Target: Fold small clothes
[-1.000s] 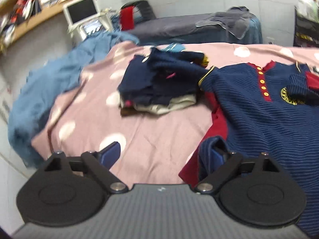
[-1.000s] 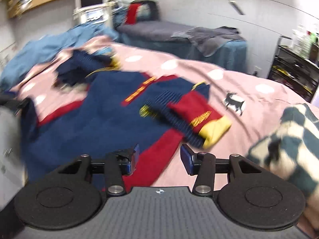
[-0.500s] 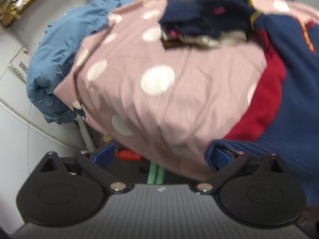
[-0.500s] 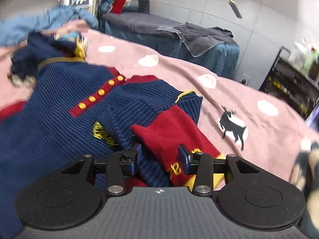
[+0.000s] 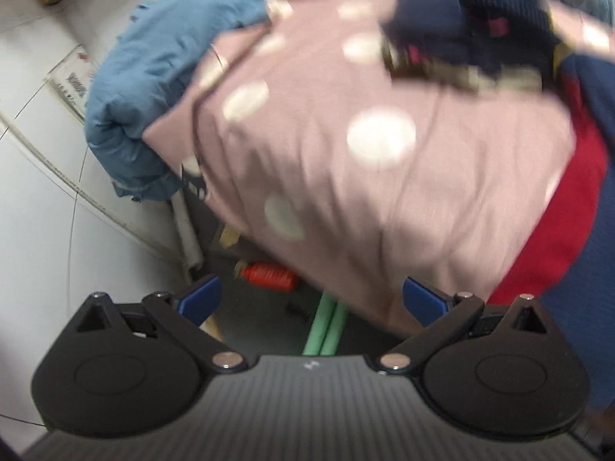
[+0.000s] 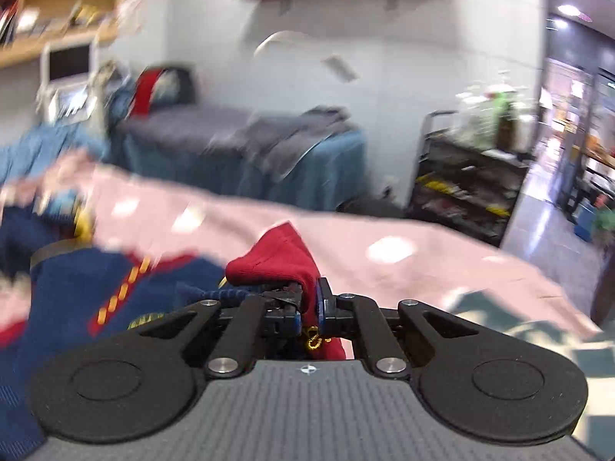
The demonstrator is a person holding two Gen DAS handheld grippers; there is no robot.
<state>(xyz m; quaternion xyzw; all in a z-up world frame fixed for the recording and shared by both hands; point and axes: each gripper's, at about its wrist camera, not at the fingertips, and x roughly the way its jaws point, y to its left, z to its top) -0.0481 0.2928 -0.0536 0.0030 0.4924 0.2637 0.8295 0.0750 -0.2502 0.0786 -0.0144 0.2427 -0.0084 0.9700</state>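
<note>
A navy striped sweater [image 6: 96, 288] with red trim and yellow buttons lies spread on the pink dotted bedspread [image 6: 423, 261]. My right gripper [image 6: 307, 303] is closing its jaws on the sweater's red sleeve cuff [image 6: 276, 261]. The pads pinch the cuff, and it stands raised above the sweater's body. In the left wrist view the sweater's red side band [image 5: 569, 223] lies at the right. My left gripper [image 5: 311, 299] is wide open with nothing between its fingers, pointing down over the bed's near edge beside that band.
A pile of dark clothes [image 5: 461, 30] lies further back on the bed, and a blue blanket [image 5: 153, 77] hangs off its left side. A red bottle [image 5: 269, 274] and green tubes [image 5: 326, 326] lie under the bed. A second bed [image 6: 230, 134] and a cart [image 6: 461, 176] stand beyond.
My right gripper has closed on the red sleeve cuff and lifted it. My left gripper has opened wider, let the sweater's edge go, and swung down over the bed's edge.
</note>
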